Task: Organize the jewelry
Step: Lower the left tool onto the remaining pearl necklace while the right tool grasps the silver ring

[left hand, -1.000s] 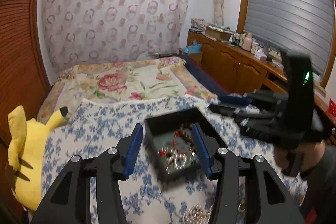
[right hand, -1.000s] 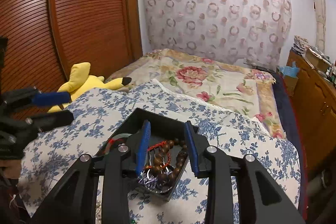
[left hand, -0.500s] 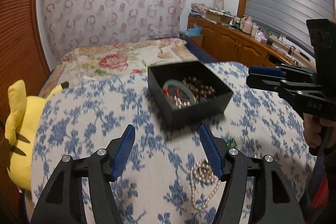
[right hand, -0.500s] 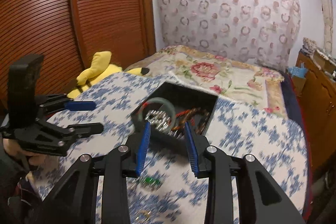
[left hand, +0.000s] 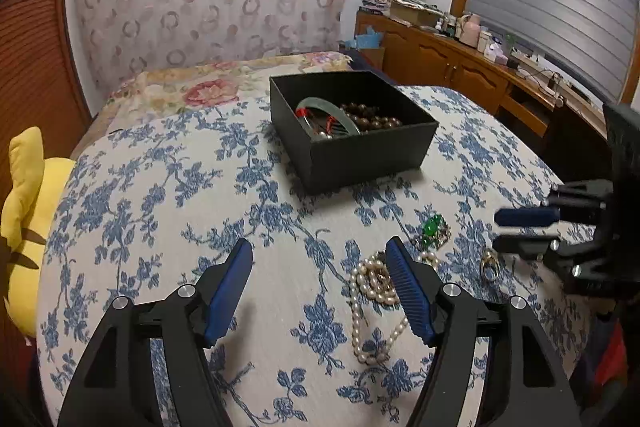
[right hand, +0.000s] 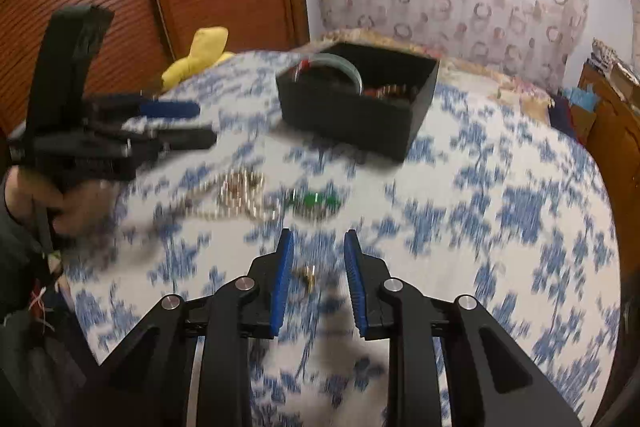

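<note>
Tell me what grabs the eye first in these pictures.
A black box sits mid-bed on the blue-flowered cover, with a green bangle and brown beads inside. In front of it lie a pearl necklace, a green brooch and a gold ring. A yellow plush toy lies at the bed's left edge.

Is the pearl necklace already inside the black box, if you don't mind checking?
No, the pearl necklace lies on the floral cloth, outside the black box.

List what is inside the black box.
The black box holds a pale green bangle, dark brown beads and bits of red cord. Its near wall hides whatever lies lower down.
</note>
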Demonstrator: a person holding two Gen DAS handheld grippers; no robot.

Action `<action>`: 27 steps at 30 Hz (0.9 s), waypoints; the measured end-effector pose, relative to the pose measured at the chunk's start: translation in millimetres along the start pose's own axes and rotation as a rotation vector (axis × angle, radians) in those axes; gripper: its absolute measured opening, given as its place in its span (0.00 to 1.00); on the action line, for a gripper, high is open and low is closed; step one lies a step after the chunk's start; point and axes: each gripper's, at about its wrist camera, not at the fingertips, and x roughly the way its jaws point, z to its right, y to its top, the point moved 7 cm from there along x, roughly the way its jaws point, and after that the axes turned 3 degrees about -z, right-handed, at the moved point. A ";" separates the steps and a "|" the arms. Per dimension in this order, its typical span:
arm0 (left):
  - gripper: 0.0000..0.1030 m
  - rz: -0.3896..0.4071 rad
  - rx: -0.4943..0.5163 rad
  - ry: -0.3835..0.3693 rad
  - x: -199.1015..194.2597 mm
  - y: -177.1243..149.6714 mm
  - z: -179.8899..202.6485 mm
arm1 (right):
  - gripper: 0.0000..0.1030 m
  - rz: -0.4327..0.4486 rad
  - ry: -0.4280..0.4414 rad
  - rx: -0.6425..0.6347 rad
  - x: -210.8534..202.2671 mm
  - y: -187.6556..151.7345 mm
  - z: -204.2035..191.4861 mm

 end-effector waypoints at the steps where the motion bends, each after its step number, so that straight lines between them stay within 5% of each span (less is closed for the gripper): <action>1: 0.64 -0.004 0.003 -0.003 -0.1 -2.2 1.5 | 0.25 -0.008 0.002 -0.001 1.1 -4.0 -0.8; 4: 0.64 -0.014 0.011 -0.007 0.5 -7.4 4.9 | 0.16 -0.016 0.007 -0.001 2.8 -10.6 -1.9; 13: 0.63 -0.054 0.040 -0.019 1.7 -20.9 11.0 | 0.14 -0.063 -0.034 -0.040 14.5 -12.4 -4.3; 20: 0.34 -0.100 0.062 -0.038 9.1 -31.4 15.1 | 0.13 -0.078 -0.065 -0.088 16.8 -9.5 -7.3; 27: 0.32 -0.118 0.067 -0.026 17.2 -30.8 15.6 | 0.09 -0.061 -0.066 -0.077 15.0 -9.8 -5.8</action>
